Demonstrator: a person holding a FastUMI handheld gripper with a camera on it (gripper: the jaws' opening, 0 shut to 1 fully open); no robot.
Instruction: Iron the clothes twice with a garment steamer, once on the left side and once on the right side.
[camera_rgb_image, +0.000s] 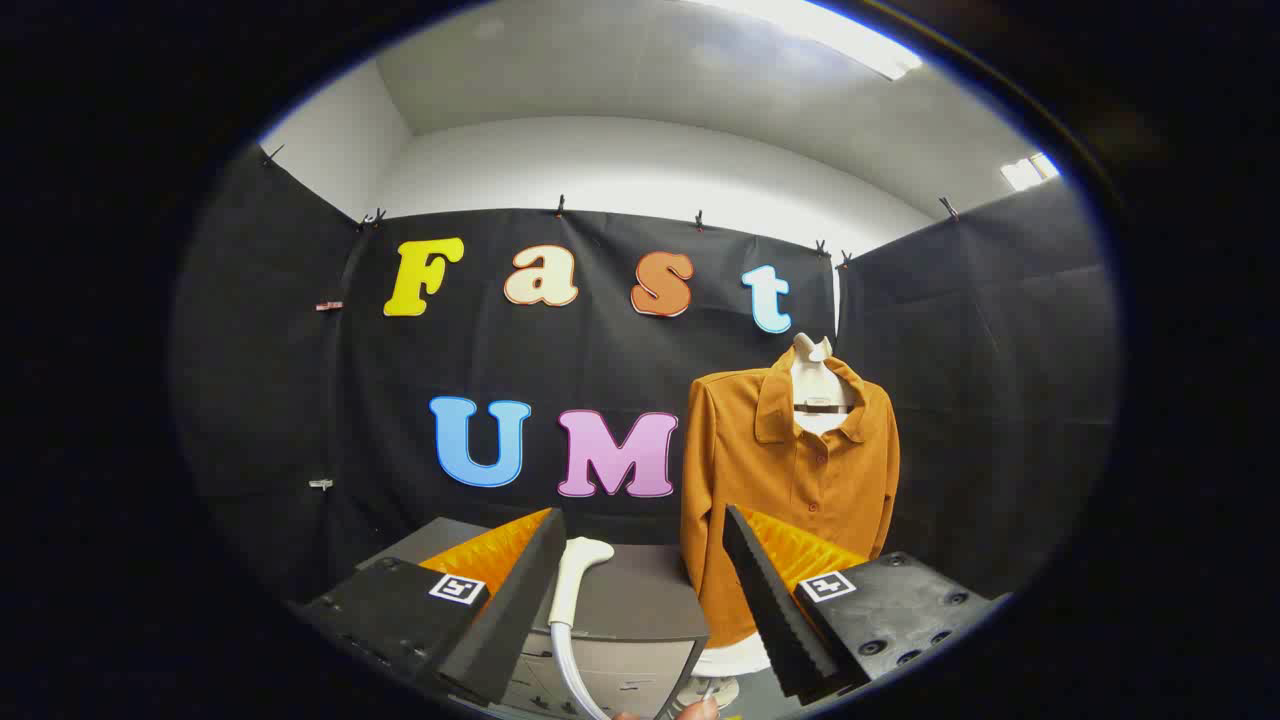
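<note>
Gripper (640, 570) fingers spread wide, holding nothing. The white steamer head (578, 575) on its hose rests on a grey cabinet (640, 610), between the fingers. The orange button shirt (790, 480) hangs on a mannequin stand just beside that cabinet, beyond the fingers.

Gripper (640, 590) is pointing level and forward, its two fingers (520, 600) standing wide apart and gripping nothing between them.

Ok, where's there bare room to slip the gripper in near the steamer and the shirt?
The open gripper has the steamer head by its left finger. Bare grey cabinet top lies between the steamer head and the orange shirt. It is crowded where the shirt hangs beside the right finger.
</note>
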